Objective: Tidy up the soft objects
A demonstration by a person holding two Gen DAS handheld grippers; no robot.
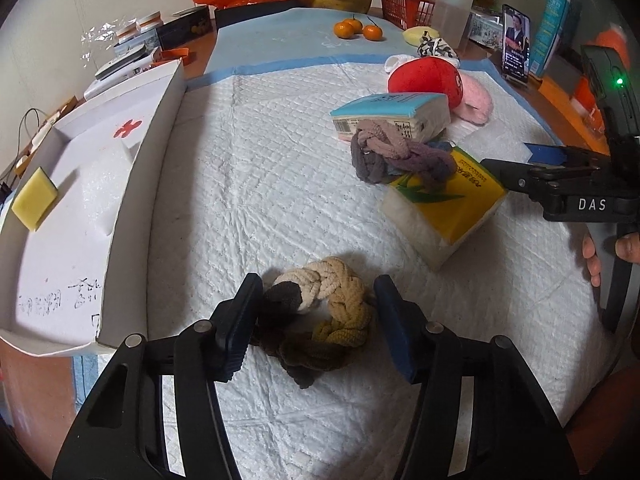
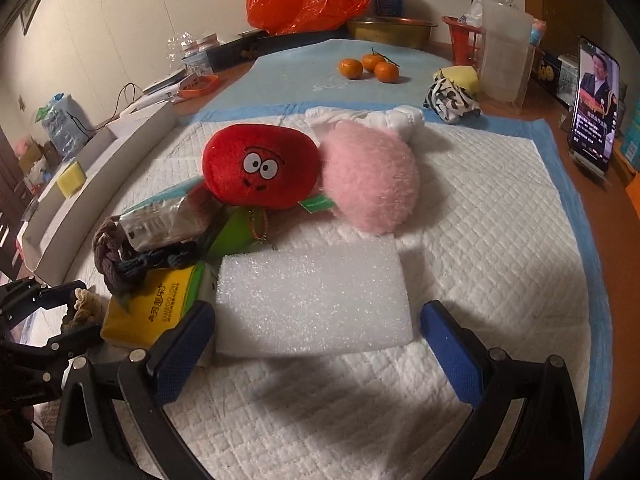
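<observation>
The left gripper [image 1: 316, 320] stood wide open in the lower centre of the left wrist view, its fingers on either side of a braided beige-and-brown ring [image 1: 316, 320] that lay on the white quilted pad [image 1: 248, 184]. Whether the pads touched the ring could not be told. At the left edge of that frame a white box [image 1: 80, 216] held a yellow sponge [image 1: 34, 198].

Towards the upper right, a purple-grey braided ring [image 1: 396, 156] lay across a yellow tissue pack [image 1: 444, 208] and against a blue-topped tissue pack [image 1: 392, 116], with a red plush [image 1: 424, 80] and a pink fluffy toy [image 1: 476, 100] behind them.

In the right wrist view, the right gripper [image 2: 316, 340] was likewise open at the bottom of the frame, its blue fingers [image 2: 184, 344] flanking the near edge of a white foam block [image 2: 312, 300], which rested flat on the pad. The left-hand finger seemed to be just beside the block's corner; the other stood a little apart. The red plush and pink toy sat touching each other just above the block. Three oranges [image 2: 368, 66] lay near the top centre.
</observation>
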